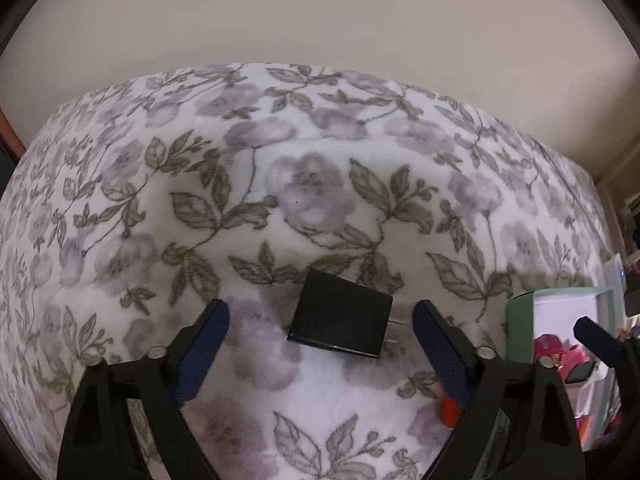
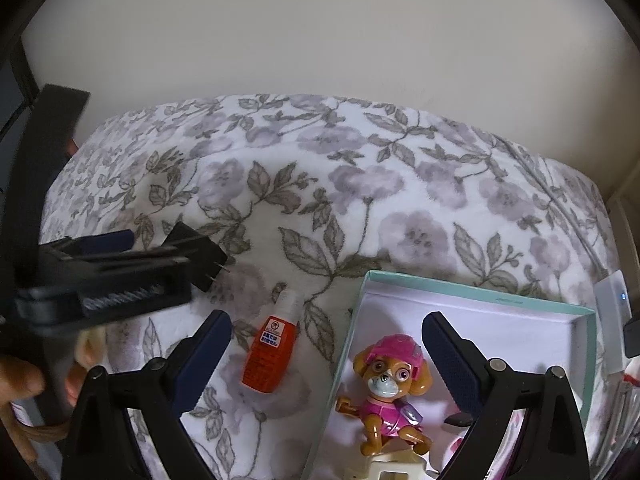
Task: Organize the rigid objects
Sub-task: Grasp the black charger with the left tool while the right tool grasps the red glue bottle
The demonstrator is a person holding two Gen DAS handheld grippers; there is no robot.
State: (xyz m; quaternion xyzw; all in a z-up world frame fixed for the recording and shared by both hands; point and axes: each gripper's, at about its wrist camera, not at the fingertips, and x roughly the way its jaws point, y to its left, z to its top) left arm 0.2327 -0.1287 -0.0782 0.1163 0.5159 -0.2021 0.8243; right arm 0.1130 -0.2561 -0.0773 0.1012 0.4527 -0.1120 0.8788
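Note:
A black wall charger with two metal prongs lies flat on the floral blanket. My left gripper hangs just above it, open, one blue pad on each side and neither touching it. In the right wrist view the same charger shows beyond the left gripper. My right gripper is open and holds nothing. It hovers over the left edge of a teal-rimmed white box. Inside the box sits a pink and brown toy dog. An orange bottle with a white cap lies on the blanket left of the box.
A white device with a blue light lies at the box's right side. A person's hand holds the left gripper's handle. A cream wall stands behind the bed. The orange bottle peeks out behind my left gripper's right finger.

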